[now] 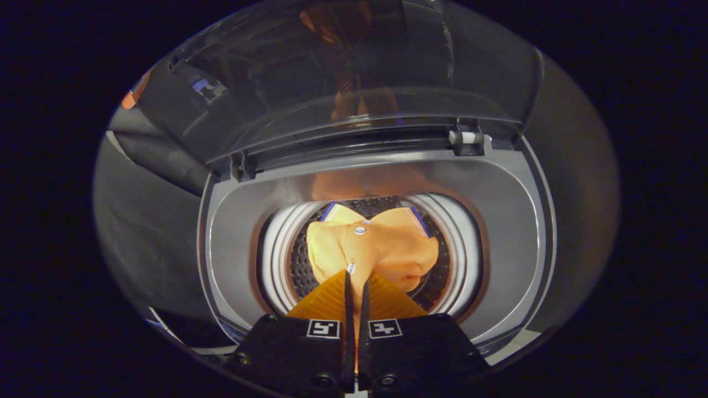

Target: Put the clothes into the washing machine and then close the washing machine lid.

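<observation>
Gripper: the gripper is held above the washing machine, its 2 fingers drawn almost together and clamped on a narrow fold of the orange garment
Garment: hung from the fingers, just ahead of them, over the round mouth of the drum; most of the cloth is judged to be inside the opening, though how deep cannot be told
Lid: the clear lid is raised upright behind the opening, not yet closed
Risk 1: if the fold is released too high, an edge may be draped over the drum's pale ring and later trapped under the lid
Risk 2: if the fingers are opened only slightly, the thin cloth may be dragged back out when the tool is lifted
Risk 3: the raised lid may be struck during withdrawal
</observation>
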A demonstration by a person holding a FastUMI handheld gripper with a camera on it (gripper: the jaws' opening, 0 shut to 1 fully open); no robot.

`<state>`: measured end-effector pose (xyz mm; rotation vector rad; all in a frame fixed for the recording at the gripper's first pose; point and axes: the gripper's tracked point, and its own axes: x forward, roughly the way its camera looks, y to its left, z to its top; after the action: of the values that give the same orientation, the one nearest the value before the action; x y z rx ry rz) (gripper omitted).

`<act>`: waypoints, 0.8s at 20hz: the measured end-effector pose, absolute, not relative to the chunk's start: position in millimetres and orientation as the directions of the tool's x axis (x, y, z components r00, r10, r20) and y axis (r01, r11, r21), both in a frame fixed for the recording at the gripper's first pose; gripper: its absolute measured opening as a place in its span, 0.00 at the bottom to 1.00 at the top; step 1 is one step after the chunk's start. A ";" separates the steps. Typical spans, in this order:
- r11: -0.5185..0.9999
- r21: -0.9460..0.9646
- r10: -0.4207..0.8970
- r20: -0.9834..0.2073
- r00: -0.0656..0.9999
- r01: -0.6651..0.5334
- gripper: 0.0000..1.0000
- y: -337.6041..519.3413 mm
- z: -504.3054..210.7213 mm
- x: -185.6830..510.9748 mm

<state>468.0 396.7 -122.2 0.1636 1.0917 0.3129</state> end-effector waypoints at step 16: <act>0.916 0.279 0.389 -0.793 0.469 -0.288 1.00 406.5 -54.2 457.0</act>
<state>457.0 406.5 -54.2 0.1120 1.0003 0.4161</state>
